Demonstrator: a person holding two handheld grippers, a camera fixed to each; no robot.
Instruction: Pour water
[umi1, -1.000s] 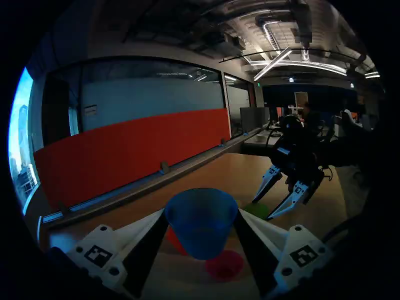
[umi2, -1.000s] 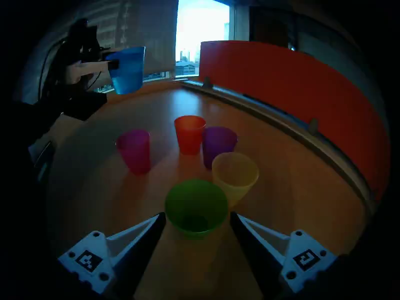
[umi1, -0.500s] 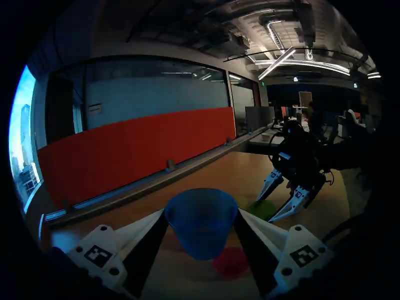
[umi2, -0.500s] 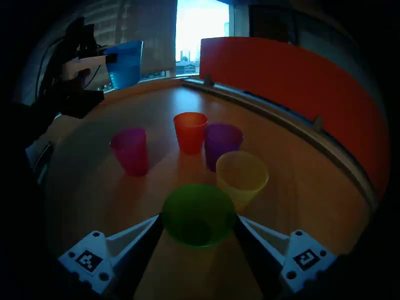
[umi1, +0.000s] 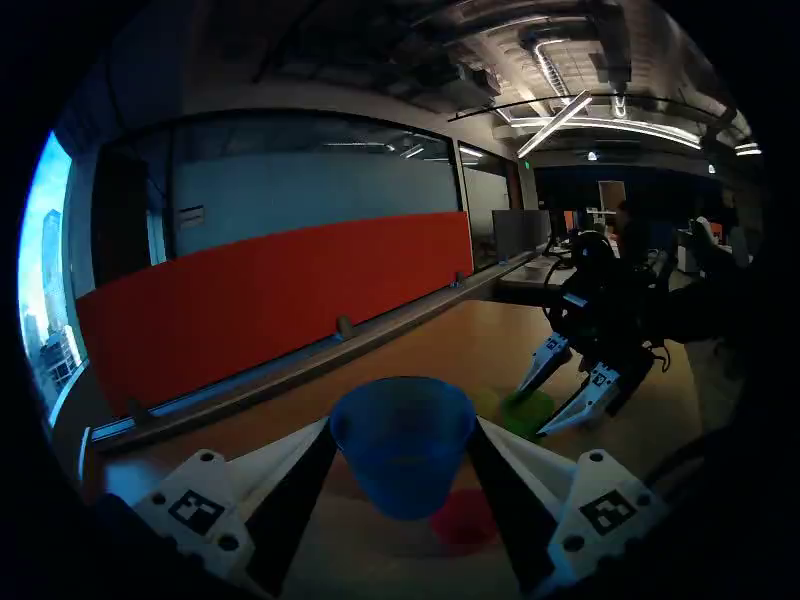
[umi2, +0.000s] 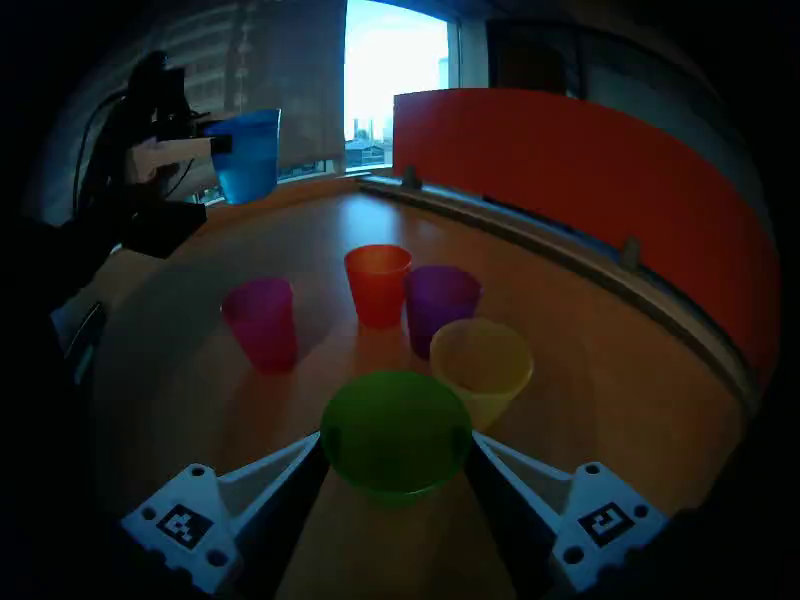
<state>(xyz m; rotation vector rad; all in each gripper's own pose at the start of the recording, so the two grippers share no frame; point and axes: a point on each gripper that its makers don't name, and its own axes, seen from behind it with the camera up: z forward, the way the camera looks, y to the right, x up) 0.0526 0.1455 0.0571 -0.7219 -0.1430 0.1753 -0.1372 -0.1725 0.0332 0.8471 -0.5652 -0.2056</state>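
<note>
My left gripper (umi1: 403, 430) is shut on a blue cup (umi1: 403, 460), held upright in the air above the wooden table (umi1: 470, 345). Just below it stands a magenta cup (umi1: 465, 520). My right gripper (umi2: 396, 440) has both fingers pressed on the sides of a green cup (umi2: 396, 425) near the table's front. Across the table, the left gripper view shows the right gripper (umi1: 535, 410) around the green cup (umi1: 527, 408). In the right gripper view the left gripper (umi2: 235, 150) holds the blue cup (umi2: 247, 155) high at the upper left.
Beyond the green cup stand a yellow cup (umi2: 482, 365), a purple cup (umi2: 441, 303), an orange cup (umi2: 378, 283) and the magenta cup (umi2: 261, 322). A red partition (umi2: 600, 170) runs along the table's far edge. A bright window (umi2: 395, 80) lies behind.
My right gripper's fingers have closed in on the green cup, which now sits tight between them. The blue cup in my left gripper has shifted only slightly.
</note>
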